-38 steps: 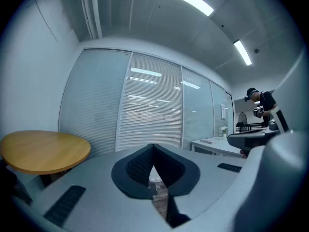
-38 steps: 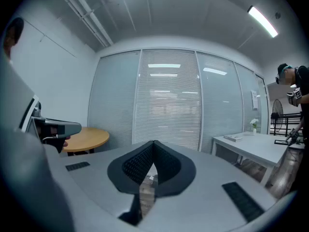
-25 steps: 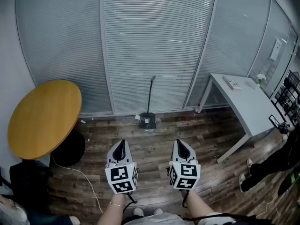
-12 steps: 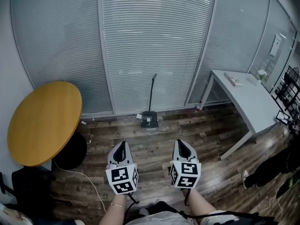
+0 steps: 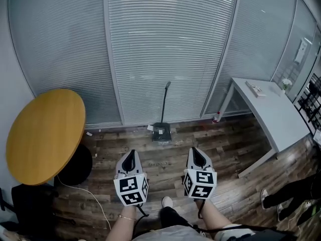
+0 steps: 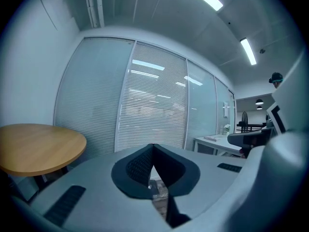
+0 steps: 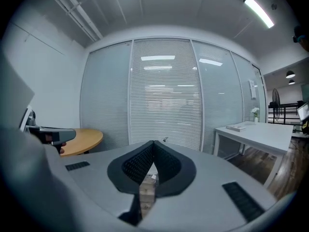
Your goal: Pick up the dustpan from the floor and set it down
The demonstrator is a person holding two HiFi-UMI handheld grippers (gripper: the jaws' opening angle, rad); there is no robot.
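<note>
A dark dustpan (image 5: 161,132) with a tall upright handle stands on the wooden floor against the blinds, straight ahead in the head view. A sliver of it shows through the jaw gap in the left gripper view, the dustpan (image 6: 158,189). My left gripper (image 5: 129,156) and right gripper (image 5: 194,152) are held side by side, well short of the pan. Both are shut with nothing between the jaws. In the right gripper view the right gripper (image 7: 153,144) points toward the blinds, and the handle tip (image 7: 165,139) shows just above it.
A round wooden table (image 5: 42,134) stands at the left on a dark base, with a white cable (image 5: 90,195) trailing over the floor. A white desk (image 5: 273,114) stands at the right. Another person's legs and shoes (image 5: 273,199) are at the far right.
Both grippers and the view have moved forward toward the blinds; the dustpan now lies closer. A foot has stepped into view below the grippers. Both jaws stayed shut.
</note>
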